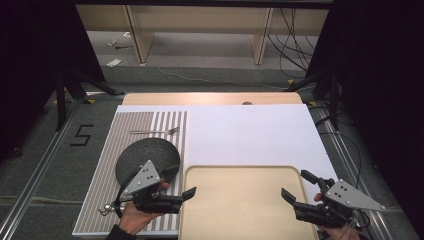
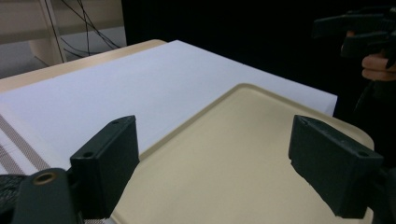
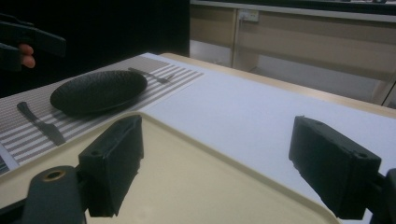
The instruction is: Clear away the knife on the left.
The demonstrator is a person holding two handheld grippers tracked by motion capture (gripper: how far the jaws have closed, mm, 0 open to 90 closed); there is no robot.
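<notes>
empty beige tray (image 1: 235,210) lies flat at the table's near edge.

A light wooden table (image 1: 210,98) stands on a grey carpeted floor (image 1: 45,175), its top covered by a white sheet (image 1: 250,132). Beyond it runs pale wooden furniture with upright panels (image 1: 137,35), and black cables (image 1: 292,45) trail over the floor beside it. Black curtains (image 1: 380,75) close both sides. A black numeral five (image 1: 81,135) marks the floor at left, near a metal rail (image 1: 30,185).
</notes>
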